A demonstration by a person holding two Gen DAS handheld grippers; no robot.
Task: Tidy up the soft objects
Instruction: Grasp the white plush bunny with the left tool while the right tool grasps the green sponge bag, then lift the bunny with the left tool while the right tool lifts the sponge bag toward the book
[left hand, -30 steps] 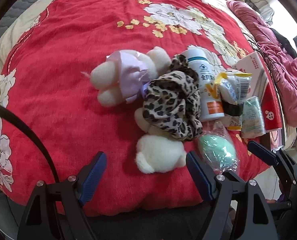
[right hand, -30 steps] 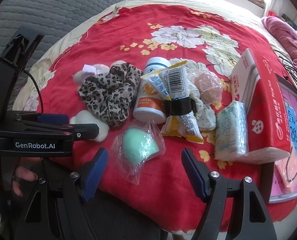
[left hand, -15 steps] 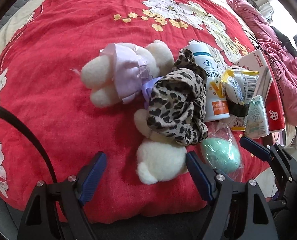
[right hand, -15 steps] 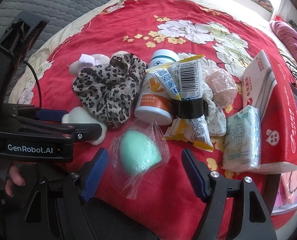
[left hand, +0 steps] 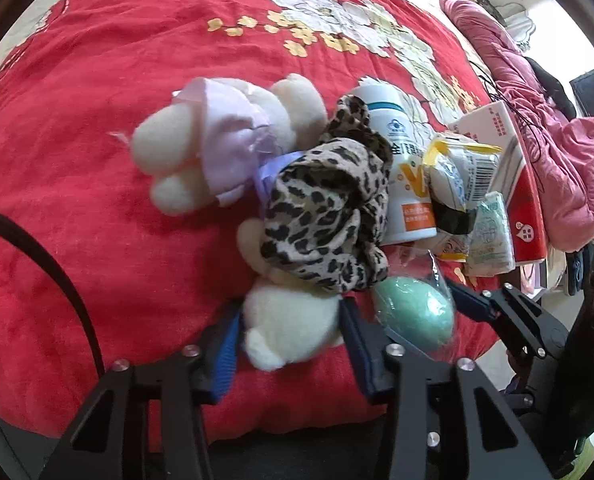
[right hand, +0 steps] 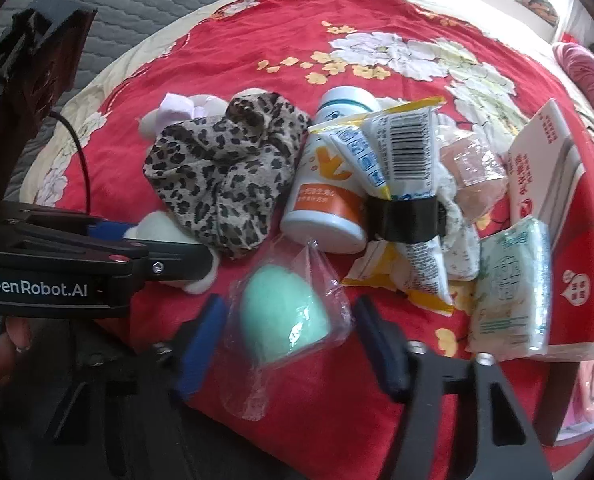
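Now left gripper closing around plush toy, right gripper flanking green sponge

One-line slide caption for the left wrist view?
Left hand-held gripper closing around white plush toy beside leopard scrunchie on red floral bedspread.

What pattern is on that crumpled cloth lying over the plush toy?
Leopard print, black spots on tan: the crumpled cloth shows best in the right wrist view.
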